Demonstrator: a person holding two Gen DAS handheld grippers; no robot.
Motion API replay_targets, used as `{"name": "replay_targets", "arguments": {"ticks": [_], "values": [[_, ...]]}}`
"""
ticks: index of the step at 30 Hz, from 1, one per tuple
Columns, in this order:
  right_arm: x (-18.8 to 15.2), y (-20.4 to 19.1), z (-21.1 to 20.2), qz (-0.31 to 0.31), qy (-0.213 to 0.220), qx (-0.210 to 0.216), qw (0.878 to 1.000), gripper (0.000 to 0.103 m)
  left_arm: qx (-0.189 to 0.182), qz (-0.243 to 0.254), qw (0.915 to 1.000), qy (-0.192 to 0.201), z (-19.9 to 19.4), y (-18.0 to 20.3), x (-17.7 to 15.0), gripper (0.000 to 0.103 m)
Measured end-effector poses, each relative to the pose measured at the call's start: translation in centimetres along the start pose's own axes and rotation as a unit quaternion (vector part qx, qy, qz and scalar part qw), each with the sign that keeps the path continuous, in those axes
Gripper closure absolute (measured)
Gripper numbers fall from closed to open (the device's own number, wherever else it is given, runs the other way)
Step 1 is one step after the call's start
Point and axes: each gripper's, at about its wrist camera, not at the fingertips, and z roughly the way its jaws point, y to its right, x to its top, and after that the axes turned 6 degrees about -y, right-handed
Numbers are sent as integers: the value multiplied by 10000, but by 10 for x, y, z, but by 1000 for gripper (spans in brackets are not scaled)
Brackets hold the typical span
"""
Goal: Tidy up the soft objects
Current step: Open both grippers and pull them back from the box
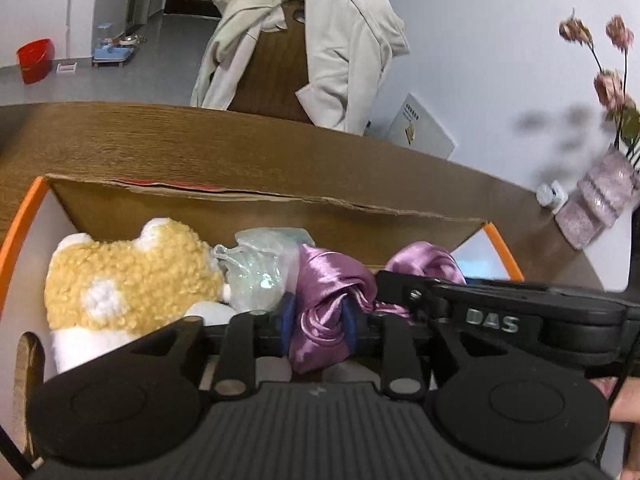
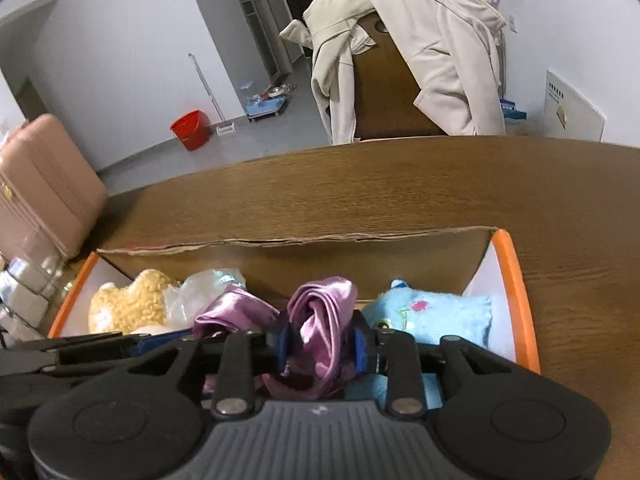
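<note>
Risk of shiny purple satin cloth snagging on the blue pads and riding back out of the orange-rimmed cardboard box.
Both grippers, left gripper and right gripper, tilt steeply down into the box, jaws narrowly parted with satin bunched between them; whether either pinches, I cannot tell.

Crowded inside the orange-edged box: yellow plush far left, clear plastic bag beside it, purple satin cloth in the middle, blue plush right. Open bare wooden table beyond the box's far cardboard flap. Further off, blocked by a coat-draped chair.
</note>
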Motion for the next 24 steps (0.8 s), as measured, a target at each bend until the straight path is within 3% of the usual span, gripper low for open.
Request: {"name": "replay_targets", "arguments": {"ticks": [1,3,4,8,11,15,20,24], "values": [[-1,0,-5,27,10,34,10000,62,-1,-6,10000,0,-6,-1,-2,70],[-1,-3,-26,16,153,-15,9999,50,60,61,9999,145,-26,1,-6,52],[-3,-4,-38,-10,232,-16,9997,44,115,123,9994,314,-41,3,-8,49],[-5,-16,-99,-142,568,112,9982,41,142,302,9976,600,-101,13,-12,48],[-11,-23,-149,-314,838,68,9960,35,312,479,9943,906,-154,18,-23,41],[-43,-25,-212,-610,1066,-49,9924,28,579,682,9888,1191,-212,17,-54,33],[-89,-9,-251,-568,1102,-243,9920,27,894,765,9836,1364,-253,15,-98,27],[-114,-12,-265,-533,1142,-181,9919,27,896,734,9825,1459,-273,21,-123,26]]}}
